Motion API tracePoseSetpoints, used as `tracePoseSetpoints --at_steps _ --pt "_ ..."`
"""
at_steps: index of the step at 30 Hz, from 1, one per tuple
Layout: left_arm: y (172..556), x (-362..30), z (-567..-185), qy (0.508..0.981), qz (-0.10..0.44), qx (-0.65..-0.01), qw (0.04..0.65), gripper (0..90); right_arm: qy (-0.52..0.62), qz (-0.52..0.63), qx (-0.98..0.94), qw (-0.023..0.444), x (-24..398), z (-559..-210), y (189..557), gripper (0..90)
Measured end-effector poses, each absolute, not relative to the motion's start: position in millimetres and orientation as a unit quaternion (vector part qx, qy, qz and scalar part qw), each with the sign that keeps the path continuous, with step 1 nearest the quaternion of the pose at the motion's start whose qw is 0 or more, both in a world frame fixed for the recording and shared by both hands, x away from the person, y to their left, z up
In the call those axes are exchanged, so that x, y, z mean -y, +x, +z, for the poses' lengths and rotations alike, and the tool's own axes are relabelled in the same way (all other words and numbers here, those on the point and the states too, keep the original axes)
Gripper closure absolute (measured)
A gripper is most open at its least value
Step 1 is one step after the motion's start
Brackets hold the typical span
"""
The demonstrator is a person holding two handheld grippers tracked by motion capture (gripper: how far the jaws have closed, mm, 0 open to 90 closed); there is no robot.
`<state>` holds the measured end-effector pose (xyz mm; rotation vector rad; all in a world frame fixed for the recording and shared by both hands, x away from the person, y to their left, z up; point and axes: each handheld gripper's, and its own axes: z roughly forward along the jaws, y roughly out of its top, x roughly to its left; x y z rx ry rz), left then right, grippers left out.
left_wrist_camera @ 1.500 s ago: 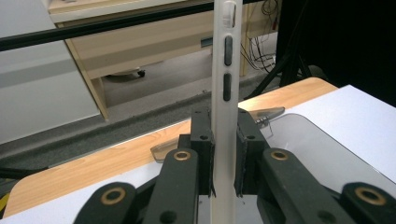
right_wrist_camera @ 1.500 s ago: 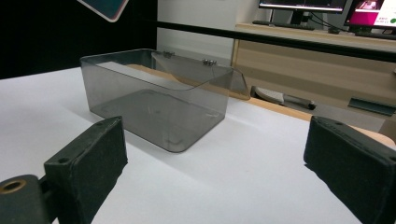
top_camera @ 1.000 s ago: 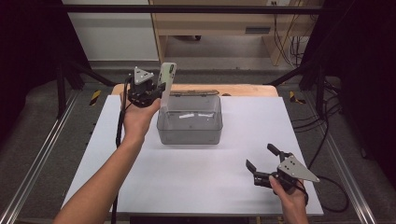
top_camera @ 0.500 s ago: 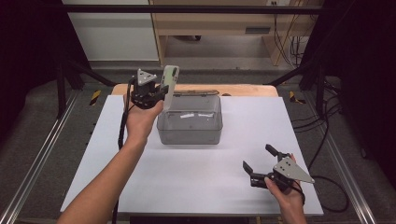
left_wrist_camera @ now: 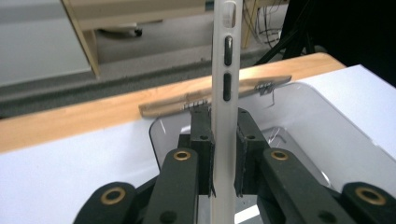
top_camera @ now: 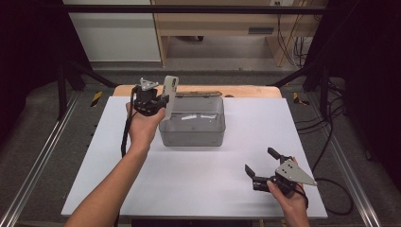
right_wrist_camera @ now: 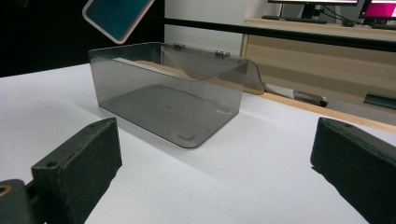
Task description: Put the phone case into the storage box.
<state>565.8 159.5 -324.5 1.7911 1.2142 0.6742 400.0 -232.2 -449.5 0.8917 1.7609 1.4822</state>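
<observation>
Phone point(top_camera: 170, 92) in pale case clamped edge-on betw. jaws of left gripper point(top_camera: 158, 101), held upright above left rear corner of smoky clear box point(top_camera: 193, 135) w/ lid open; right gripper point(top_camera: 261, 164) near front-right of table point(top_camera: 198, 189), jaws spread wide, nothing held.

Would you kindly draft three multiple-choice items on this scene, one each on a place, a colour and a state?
1. Where is the white-edged phone?
A. clamped in the left gripper above the box's left rim
B. flat on the white table
C. inside the box

2. What colour is the clear plastic box?
A. red
B. smoky grey
C. green

3. How are the right gripper jaws?
A. shut on a phone
B. shut, empty
C. open, empty

Answers: A, pads squeeze its edges; B, tinted see-through walls; C, jaws stand wide apart.
</observation>
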Motion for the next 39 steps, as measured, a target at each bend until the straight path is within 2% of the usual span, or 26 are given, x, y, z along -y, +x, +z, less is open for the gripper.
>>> tracePoseSetpoints --at_steps 8,39 --pt "572 -157 -341 0.709 0.256 -0.517 0.406 81.0 0.343 0.566 -0.674 0.329 233 -449 400 2.4" --pt "578 -163 -352 0.703 0.267 -0.536 0.383 81.0 0.344 0.564 -0.676 0.326 233 -450 400 2.5"
